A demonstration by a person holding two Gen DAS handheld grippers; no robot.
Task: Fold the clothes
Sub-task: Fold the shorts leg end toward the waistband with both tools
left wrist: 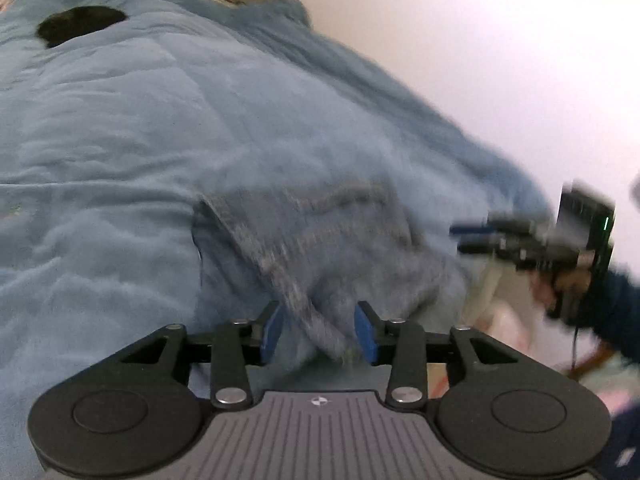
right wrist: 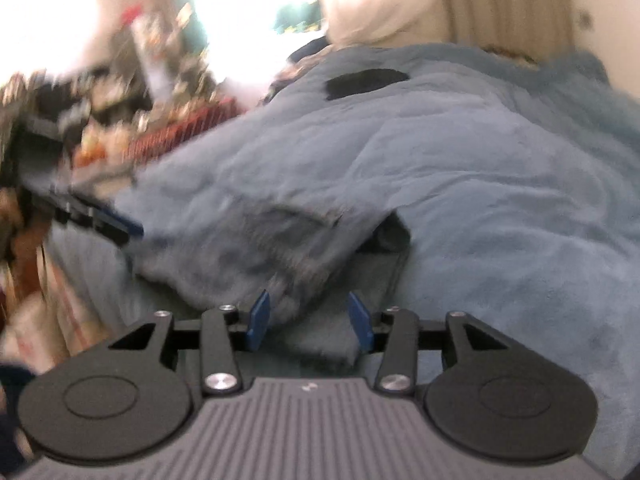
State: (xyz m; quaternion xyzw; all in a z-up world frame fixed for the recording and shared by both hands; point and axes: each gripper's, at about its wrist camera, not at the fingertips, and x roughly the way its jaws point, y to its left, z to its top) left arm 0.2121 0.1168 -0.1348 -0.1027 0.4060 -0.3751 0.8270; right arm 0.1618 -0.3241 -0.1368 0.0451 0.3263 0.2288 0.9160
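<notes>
Holding two black grippers with blue pads, you have one garment in front of you: a blue-grey denim piece of clothing (left wrist: 320, 240) lying crumpled on the fluffy light-blue blanket (left wrist: 120, 140) that covers the bed.

Your left gripper (left wrist: 320, 330) has its jaws apart. A fold of the denim with a pale seam passes between the two pads, but the pads do not press on it. Your right gripper (right wrist: 310, 322) also stands with jaws apart; the denim edge reaches between the pads, and I see no pressing there either. Both pictures are blurred, so the finer contact I cannot tell.

One flat black patch (left wrist: 80, 26) lies on the blanket far from both grippers; both views show it.

The left wrist view alone shows the plain white wall (left wrist: 500, 60) behind the bed, and your right hand (left wrist: 560, 280) in a dark sleeve holding the other gripper at the right edge. The right wrist view alone shows a bright window (right wrist: 256, 4), beige curtains (right wrist: 480, 0), and a cluttered, blurred area with something red (right wrist: 184, 132) at the left; there the left gripper appears at the left edge, beside the denim.
</notes>
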